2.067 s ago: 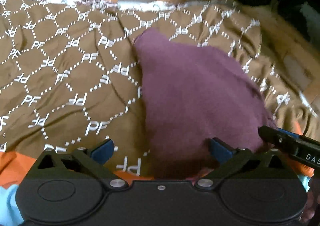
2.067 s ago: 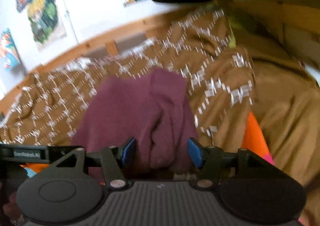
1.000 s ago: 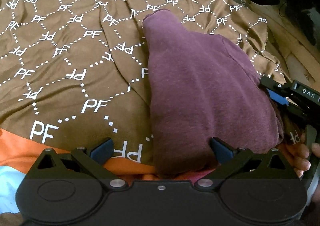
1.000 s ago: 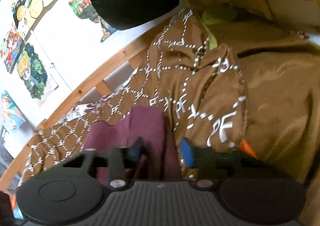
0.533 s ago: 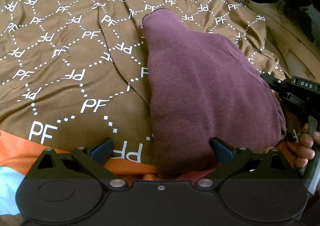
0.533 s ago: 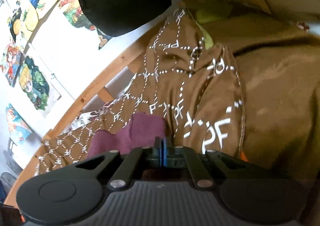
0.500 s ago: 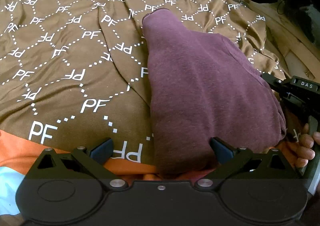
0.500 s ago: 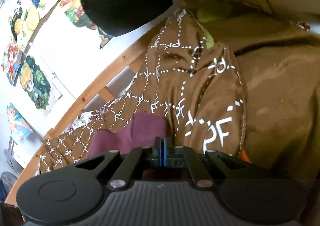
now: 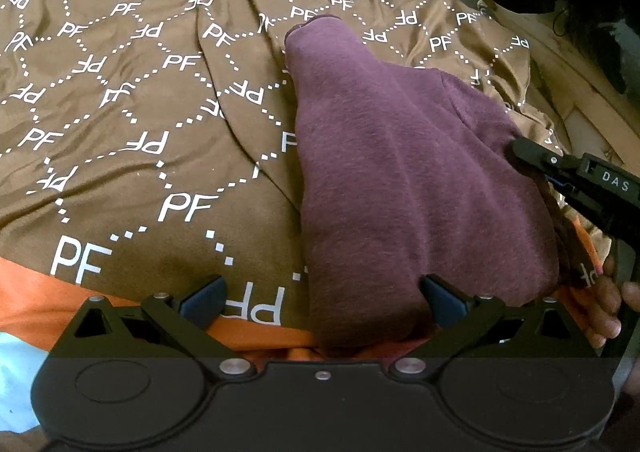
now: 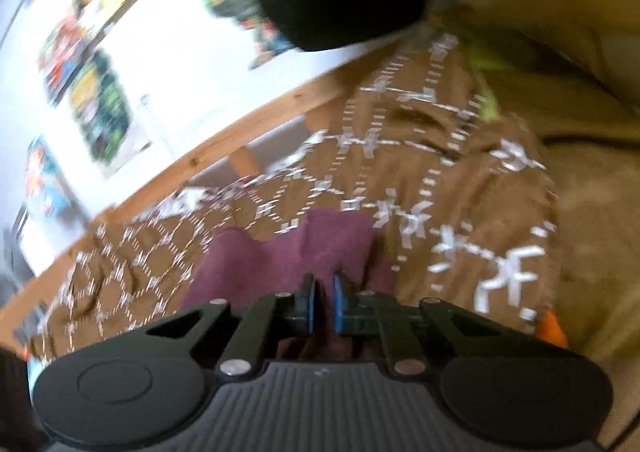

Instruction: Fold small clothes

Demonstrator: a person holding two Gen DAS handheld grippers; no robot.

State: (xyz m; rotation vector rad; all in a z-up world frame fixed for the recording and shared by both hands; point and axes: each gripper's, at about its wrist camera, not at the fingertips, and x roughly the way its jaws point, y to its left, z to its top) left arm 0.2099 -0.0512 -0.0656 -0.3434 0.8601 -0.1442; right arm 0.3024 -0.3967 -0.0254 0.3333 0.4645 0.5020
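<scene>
A maroon garment lies folded on a brown patterned blanket, a gripper at each side.

The left gripper has its fingers spread wide, the garment's near edge lying between them. The right gripper sits at the garment's right edge; its blue pads are nearly together with a narrow gap. Its view is motion-blurred, so whether cloth is pinched cannot be told. Part of a hand shows at the frame's right edge.

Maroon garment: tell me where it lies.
In the left wrist view, the maroon garment lies right of centre on the brown blanket, its near edge by the left claw.
</scene>
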